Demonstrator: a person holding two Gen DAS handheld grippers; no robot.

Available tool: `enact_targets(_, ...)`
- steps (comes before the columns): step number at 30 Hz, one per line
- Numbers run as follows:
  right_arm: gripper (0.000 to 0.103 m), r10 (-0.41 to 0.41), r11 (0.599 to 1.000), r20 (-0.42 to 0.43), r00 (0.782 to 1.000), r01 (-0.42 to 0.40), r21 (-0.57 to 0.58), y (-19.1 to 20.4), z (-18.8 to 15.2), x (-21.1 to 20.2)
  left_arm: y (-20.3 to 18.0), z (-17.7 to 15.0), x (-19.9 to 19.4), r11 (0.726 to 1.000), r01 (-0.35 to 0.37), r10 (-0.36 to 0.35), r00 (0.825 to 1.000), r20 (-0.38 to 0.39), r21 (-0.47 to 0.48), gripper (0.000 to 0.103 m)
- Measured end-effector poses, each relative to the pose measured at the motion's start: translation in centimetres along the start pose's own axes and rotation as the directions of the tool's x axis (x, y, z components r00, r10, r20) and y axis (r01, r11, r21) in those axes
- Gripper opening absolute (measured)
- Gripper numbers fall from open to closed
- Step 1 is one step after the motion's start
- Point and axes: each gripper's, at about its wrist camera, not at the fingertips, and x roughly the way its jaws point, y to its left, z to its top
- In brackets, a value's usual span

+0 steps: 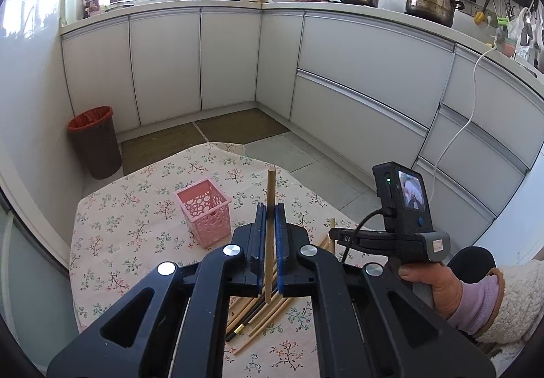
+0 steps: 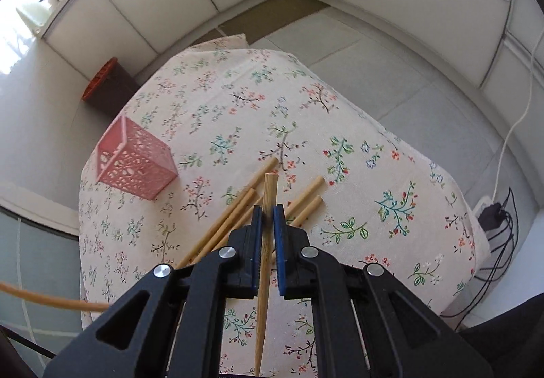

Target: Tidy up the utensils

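Note:
My left gripper (image 1: 271,208) is shut on a wooden chopstick (image 1: 271,187) that stands nearly upright between its blue pads. Just left of it and farther off stands the pink perforated basket (image 1: 204,211), upright on the floral tablecloth. Several more chopsticks (image 1: 258,313), wooden ones and a dark one, lie below that gripper. My right gripper (image 2: 268,209) is shut on another wooden chopstick (image 2: 270,189), lifted above the loose chopsticks (image 2: 238,211) on the cloth. The pink basket (image 2: 134,162) is up and left of it. The right gripper's body and the hand holding it (image 1: 438,279) show at the lower right.
The small table under the floral cloth (image 2: 306,113) ends close by on every side, with tiled floor beyond. A brown bin with a red liner (image 1: 93,143) stands by the left wall. White cabinets ring the room. A power strip with cables (image 2: 493,211) lies on the floor at right.

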Motion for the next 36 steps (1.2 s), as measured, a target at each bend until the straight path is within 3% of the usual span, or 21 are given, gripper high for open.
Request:
enact_targets(12, 0.000, 0.202, 0.963, 0.142, 0.969, -0.171, -0.208, 3.4, -0.2, -10.0, -0.3, 1.4, -2.1, 0.997, -0.051, 0.053, 0.998, 0.033, -0.052, 0.004)
enact_targets(16, 0.000, 0.239, 0.953, 0.153, 0.959, -0.202, -0.224, 3.8, 0.3, -11.7, -0.2, 1.8, -2.3, 0.995, -0.067, 0.070, 0.997, 0.037, -0.072, 0.004)
enact_targets(18, 0.000, 0.224, 0.958, 0.142, 0.964, -0.191, -0.217, 3.6, 0.6, -11.6, -0.4, 1.9, -2.2, 0.995, -0.071, 0.073, 0.997, 0.033, -0.073, 0.004)
enact_targets(21, 0.003, 0.131, 0.983, 0.008, 0.991, -0.129, -0.133, 1.9, 1.9, -7.8, -0.5, 2.0, -1.9, 0.995, -0.066, 0.068, 0.997, 0.027, -0.074, 0.004)
enact_targets(22, 0.012, 0.105, 0.991, -0.055, 0.993, -0.110, -0.082, 0.9, 2.5, -5.6, -0.6, 2.0, -1.8, 0.995, -0.064, 0.066, 0.997, 0.027, -0.072, 0.004)
enact_targets(23, 0.029, 0.089, 0.995, -0.124, 0.988, -0.093, -0.033, -0.2, 3.1, -3.0, -0.7, 2.0, -1.8, 0.996, -0.060, 0.062, 0.998, 0.028, -0.070, 0.004)
enact_targets(24, 0.033, 0.077, 0.997, -0.170, 0.982, -0.076, 0.008, -1.2, 3.5, -0.8, -0.8, 2.0, -1.7, 0.996, -0.057, 0.060, 0.998, 0.029, -0.068, 0.004)
enact_targets(28, 0.033, 0.018, 0.999, -0.256, 0.966, -0.007, 0.043, -2.4, 3.9, 5.6, -0.4, 1.9, -1.4, 0.996, -0.052, 0.055, 0.998, 0.030, -0.072, 0.004)
enact_targets(36, 0.033, -0.065, 0.997, -0.331, 0.941, 0.072, 0.009, -1.3, 3.7, 11.7, 0.8, 1.7, -0.3, 0.995, -0.044, 0.045, 0.999, 0.007, -0.087, 0.004)
